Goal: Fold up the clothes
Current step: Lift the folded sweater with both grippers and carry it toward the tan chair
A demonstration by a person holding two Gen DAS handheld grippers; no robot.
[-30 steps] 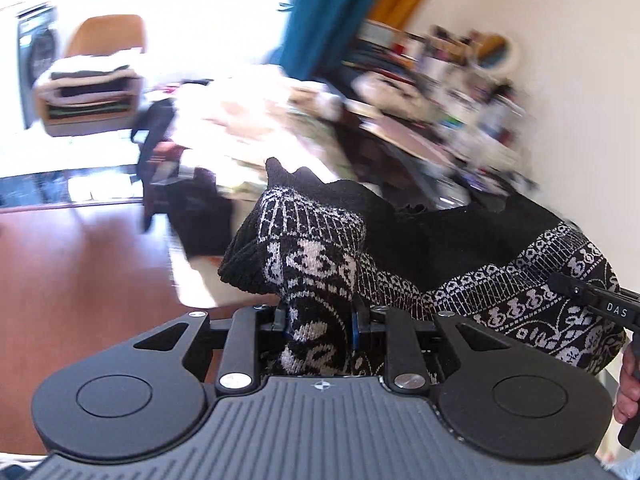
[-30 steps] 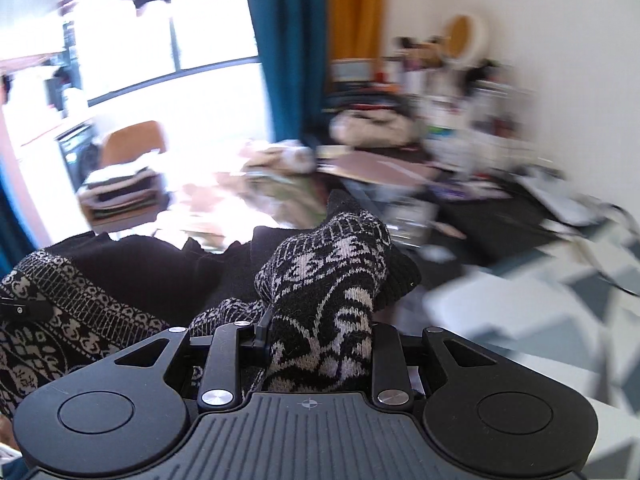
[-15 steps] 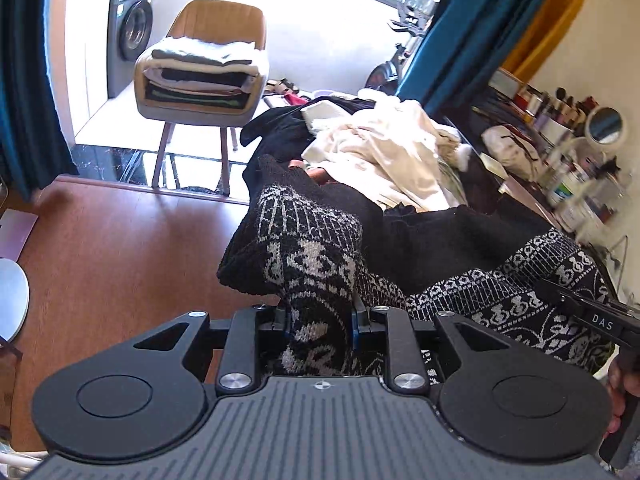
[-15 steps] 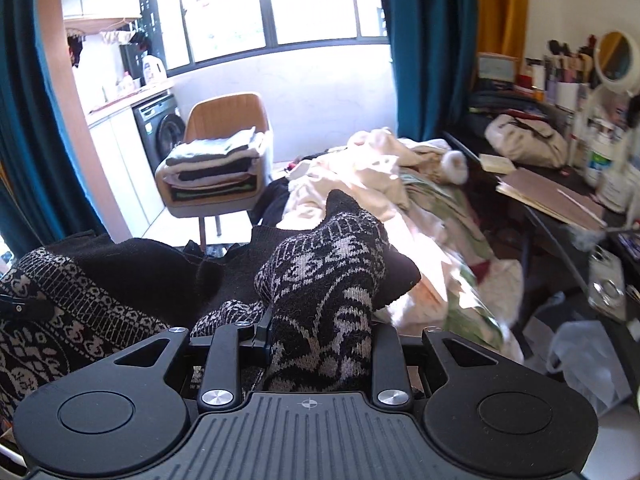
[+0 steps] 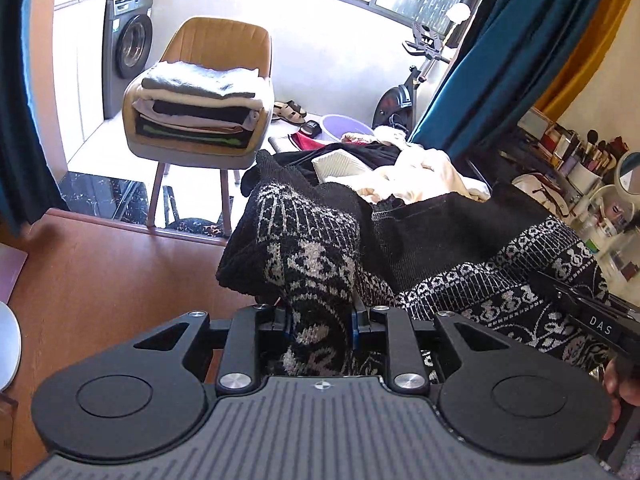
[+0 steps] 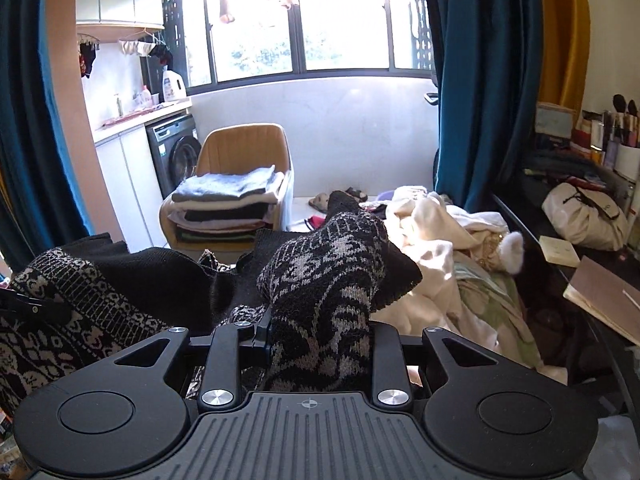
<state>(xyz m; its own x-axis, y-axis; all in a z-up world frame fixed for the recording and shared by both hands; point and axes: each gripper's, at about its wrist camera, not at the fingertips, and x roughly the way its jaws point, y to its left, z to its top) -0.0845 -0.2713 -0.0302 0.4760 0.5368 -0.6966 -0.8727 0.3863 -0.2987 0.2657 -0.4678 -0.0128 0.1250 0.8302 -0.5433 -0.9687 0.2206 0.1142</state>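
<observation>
sweater (image 5: 460, 248): stretched between left gripper (image 5: 320, 320) and right gripper (image 6: 316, 332), one bunch in each
clothes heap (image 6: 448, 248): behind the sweater
chair (image 5: 224, 48): beyond the heap, left of it
folded stack (image 5: 200, 108): on the chair seat
washing machine (image 5: 128, 48): behind the chair, to its left
desk (image 6: 560, 248): along the right side, clutter on top

The brown wood floor (image 5: 100, 280) left of the chair (image 5: 216, 44) lies bare. Right of the chair, a heap of unfolded clothes (image 6: 452, 248) blocks passage, and the cluttered surface (image 6: 580, 248) beyond the heap is crowded.
</observation>
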